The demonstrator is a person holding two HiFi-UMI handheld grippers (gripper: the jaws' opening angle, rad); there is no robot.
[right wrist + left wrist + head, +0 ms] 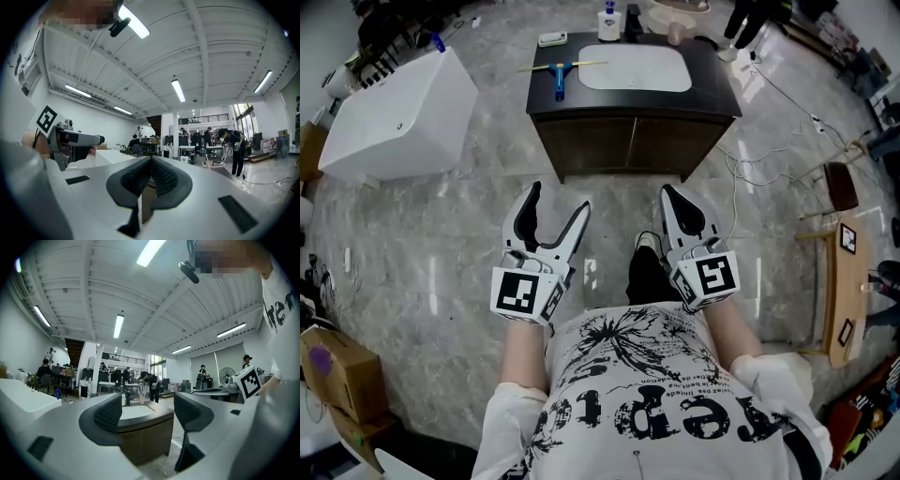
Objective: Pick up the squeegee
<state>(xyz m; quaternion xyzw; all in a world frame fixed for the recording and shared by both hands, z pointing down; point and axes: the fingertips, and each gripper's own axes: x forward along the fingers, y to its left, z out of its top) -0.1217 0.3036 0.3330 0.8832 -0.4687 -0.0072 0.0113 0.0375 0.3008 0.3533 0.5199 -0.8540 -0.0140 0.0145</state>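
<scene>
A squeegee (560,73) with a blue handle and a yellowish blade lies on the dark countertop (712,89) of a sink cabinet, left of the white basin (635,68). It is far ahead of both grippers. My left gripper (558,203) is held level over the floor, jaws spread wide with nothing between them. In the left gripper view the cabinet (140,434) shows between the black pads (107,418). My right gripper (675,202) points the same way, its pads (152,178) pressed together and holding nothing.
A white bathtub (398,117) stands to the left on the marble floor. A soap bottle (607,22) and a small dish (552,38) sit at the counter's back. Cables (750,159) trail on the right, near a wooden stand (847,281). A cardboard box (337,370) sits at the lower left.
</scene>
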